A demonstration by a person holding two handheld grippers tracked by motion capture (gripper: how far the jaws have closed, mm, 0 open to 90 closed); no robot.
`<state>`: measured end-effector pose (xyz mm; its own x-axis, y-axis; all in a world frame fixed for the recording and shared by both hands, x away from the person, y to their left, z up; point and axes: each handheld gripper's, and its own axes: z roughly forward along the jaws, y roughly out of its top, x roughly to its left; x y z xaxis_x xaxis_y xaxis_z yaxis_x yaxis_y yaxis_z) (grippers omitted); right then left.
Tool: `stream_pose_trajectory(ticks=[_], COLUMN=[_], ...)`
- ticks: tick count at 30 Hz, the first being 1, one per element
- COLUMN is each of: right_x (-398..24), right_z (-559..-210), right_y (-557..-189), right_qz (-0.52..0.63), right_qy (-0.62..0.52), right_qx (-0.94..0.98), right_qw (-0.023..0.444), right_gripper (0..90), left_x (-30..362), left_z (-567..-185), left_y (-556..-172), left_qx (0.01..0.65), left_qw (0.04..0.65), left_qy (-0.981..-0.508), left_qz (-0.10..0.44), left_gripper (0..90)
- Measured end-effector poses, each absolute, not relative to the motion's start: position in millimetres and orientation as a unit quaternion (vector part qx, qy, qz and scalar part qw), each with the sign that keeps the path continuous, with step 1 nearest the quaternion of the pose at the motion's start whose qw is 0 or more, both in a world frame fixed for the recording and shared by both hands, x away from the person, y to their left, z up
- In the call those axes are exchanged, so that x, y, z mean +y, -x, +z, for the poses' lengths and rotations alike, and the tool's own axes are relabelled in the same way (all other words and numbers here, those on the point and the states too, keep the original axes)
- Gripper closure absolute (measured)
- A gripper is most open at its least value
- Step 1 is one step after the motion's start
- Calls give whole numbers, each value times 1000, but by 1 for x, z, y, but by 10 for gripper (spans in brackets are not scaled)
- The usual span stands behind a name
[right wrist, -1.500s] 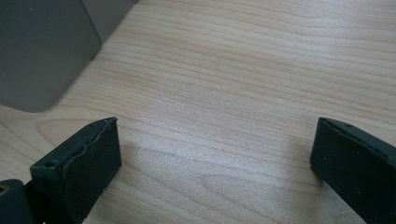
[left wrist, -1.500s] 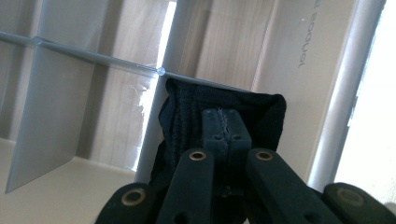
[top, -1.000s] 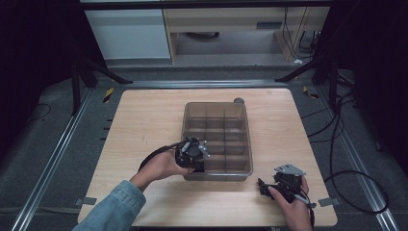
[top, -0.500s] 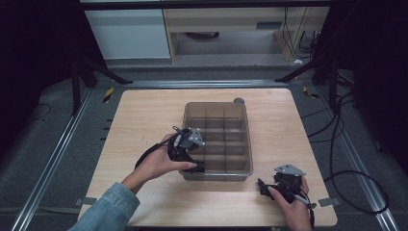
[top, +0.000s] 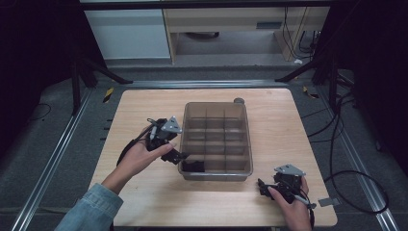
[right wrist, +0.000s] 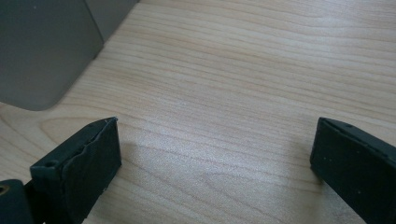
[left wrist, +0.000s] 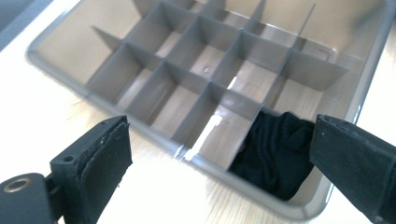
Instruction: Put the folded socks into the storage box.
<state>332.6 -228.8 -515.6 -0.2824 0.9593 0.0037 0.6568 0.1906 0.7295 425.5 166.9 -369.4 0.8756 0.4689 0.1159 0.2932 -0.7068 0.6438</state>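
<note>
Beside organizer [top: 245,144], left gripper [top: 180,156], spread wide

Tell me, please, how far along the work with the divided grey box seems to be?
Done: a crumpled black cloth lies in a near corner compartment of the translucent grey divided plastic box. In hand: nothing; the left claw stands open beside that corner, and the right claw is open over the pale wooden table. Left: unclear, since the other compartments look empty.

No text, label, brand or number can be read anywhere.
</note>
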Motion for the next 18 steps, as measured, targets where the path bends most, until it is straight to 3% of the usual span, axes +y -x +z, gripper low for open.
stream_pose_trajectory(ticks=[18], right_x=[-229], right_z=[-516], right_y=[-333], right_qz=[319], right_qy=[-550], right_qx=[734], right_qw=[237], right_gripper=[21], left_x=[248], left_z=[-400], left_y=[-428], left_qx=[288], left_qw=[320], left_qy=[-887], left_qz=[168], left_gripper=[54])
